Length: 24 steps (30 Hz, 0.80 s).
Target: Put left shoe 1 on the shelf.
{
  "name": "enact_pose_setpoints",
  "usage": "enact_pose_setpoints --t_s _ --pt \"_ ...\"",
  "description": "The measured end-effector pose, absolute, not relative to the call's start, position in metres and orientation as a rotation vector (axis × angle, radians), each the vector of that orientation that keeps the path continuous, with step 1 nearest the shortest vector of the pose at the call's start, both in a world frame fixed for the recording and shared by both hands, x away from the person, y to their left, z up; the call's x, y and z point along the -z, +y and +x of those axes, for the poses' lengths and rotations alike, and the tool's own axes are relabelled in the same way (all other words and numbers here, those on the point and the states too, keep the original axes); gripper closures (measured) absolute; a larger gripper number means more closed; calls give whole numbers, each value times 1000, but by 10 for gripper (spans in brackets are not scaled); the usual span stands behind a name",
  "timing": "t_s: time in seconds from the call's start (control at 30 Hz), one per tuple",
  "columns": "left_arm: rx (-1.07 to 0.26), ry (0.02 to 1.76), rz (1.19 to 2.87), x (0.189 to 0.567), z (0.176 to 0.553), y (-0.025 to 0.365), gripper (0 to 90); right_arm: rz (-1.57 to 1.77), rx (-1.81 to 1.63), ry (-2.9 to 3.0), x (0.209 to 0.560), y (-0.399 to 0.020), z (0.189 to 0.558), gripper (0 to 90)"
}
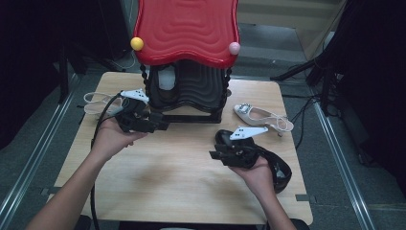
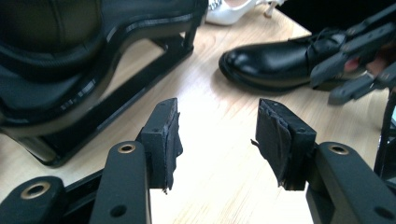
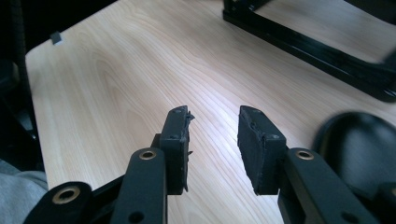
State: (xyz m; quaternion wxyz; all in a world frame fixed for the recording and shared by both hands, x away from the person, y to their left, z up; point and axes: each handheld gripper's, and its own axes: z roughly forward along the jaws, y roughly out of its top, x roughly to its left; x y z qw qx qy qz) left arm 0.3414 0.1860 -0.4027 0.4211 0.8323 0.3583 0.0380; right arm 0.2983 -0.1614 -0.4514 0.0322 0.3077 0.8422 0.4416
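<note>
Glossy black lace-up shoe (image 2: 271,63), rounded toe, on table.

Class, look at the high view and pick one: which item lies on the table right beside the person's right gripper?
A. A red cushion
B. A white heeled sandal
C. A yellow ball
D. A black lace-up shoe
D: the black lace-up shoe lies right by the right gripper, while the white sandal lies farther back on the table.
</note>
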Motion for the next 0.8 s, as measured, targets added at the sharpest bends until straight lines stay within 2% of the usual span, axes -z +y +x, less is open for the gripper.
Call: enact_pose_setpoints --t_s 0.8 --pt "-47 914 2109 469 317 182 507 1099 -1207 2534 464 -232 281 609"
